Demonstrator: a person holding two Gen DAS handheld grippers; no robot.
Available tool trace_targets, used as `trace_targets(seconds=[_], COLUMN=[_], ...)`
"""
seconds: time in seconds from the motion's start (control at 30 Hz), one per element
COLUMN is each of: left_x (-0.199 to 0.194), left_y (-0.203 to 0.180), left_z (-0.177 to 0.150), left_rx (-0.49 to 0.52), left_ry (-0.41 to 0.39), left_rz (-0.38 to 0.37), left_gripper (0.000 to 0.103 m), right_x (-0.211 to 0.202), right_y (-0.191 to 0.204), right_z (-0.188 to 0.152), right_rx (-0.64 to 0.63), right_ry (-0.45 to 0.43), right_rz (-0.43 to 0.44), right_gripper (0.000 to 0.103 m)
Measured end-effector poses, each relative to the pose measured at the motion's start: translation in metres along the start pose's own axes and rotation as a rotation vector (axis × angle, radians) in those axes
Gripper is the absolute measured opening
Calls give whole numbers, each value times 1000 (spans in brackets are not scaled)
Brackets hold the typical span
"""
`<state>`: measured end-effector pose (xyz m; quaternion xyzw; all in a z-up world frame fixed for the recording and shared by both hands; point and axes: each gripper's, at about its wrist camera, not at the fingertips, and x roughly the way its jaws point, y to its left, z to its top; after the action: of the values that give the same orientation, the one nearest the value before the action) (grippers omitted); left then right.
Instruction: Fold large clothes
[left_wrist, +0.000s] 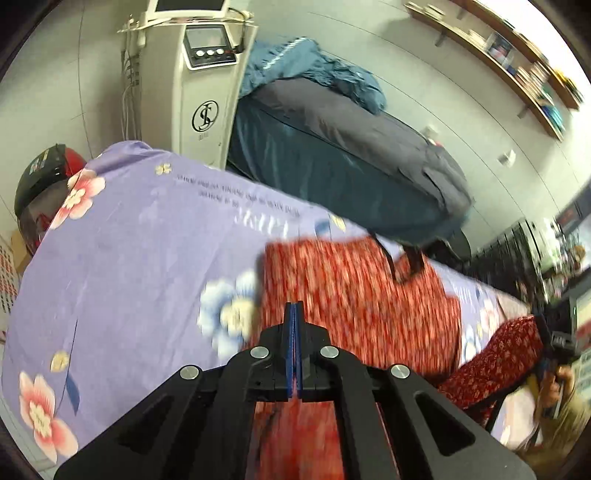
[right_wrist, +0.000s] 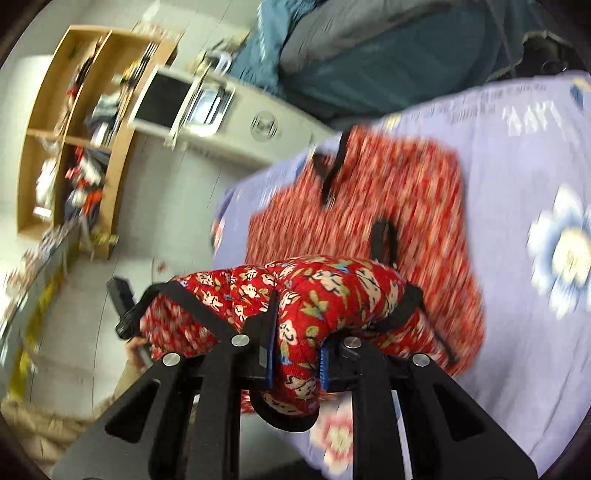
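Observation:
A red floral padded garment with black trim (left_wrist: 354, 291) lies on a purple flowered sheet (left_wrist: 140, 236). My left gripper (left_wrist: 294, 314) is shut above the garment's near part; whether it pinches cloth I cannot tell. My right gripper (right_wrist: 295, 332) is shut on a thick fold of the garment (right_wrist: 295, 288) and holds it lifted over the rest of the garment (right_wrist: 369, 192). The right gripper also shows in the left wrist view (left_wrist: 550, 343), holding the raised fold (left_wrist: 502, 354) at the right.
A dark blue covered bed (left_wrist: 332, 147) stands behind the sheet. A white machine with a screen (left_wrist: 199, 85) stands at the back left, a red and black helmet (left_wrist: 40, 184) at the left. A wooden shelf unit (right_wrist: 81, 129) stands on the wall.

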<state>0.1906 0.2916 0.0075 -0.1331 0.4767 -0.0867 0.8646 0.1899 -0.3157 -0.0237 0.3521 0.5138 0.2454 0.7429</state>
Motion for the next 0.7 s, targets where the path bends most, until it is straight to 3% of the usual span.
trace_targets(seconds=[0.1, 0.17, 0.2, 0.23, 0.27, 0.3, 0.4, 0.5, 0.6, 0.7], left_x=[18, 11, 6, 0, -3, -9, -26, -25, -5, 8], left_y=[2, 6, 6, 5, 1, -3, -26, -52, -86, -111], left_z=[36, 52, 57, 59, 59, 56, 25, -36, -121, -209], left_rx=[-59, -116, -133, -132, -119, -89, 77, 268, 593, 913], left_ry=[-19, -58, -70, -71, -70, -75, -71, -25, 77, 92], left_rz=[37, -18, -59, -75, -69, -60, -38, 24, 138, 207], left_gripper=[0, 1, 5, 26, 59, 69, 76, 85, 85, 85], right_x=[-2, 6, 7, 10, 14, 15, 26, 49, 69, 79], right_y=[-22, -36, -41, -45, -52, -59, -75, -88, -99, -105], right_z=[31, 51, 59, 65, 73, 79, 97, 108, 113, 113], right_rx=[113, 167, 183, 201, 226, 240, 278, 311, 327, 345], right_ry=[-56, -91, -98, -105, -113, -118, -120, -105, -88, -84], right_rz=[4, -28, -43, -54, -70, -82, -117, -160, -200, -202], right_gripper=[17, 17, 17, 17, 17, 17, 17, 17, 17, 17])
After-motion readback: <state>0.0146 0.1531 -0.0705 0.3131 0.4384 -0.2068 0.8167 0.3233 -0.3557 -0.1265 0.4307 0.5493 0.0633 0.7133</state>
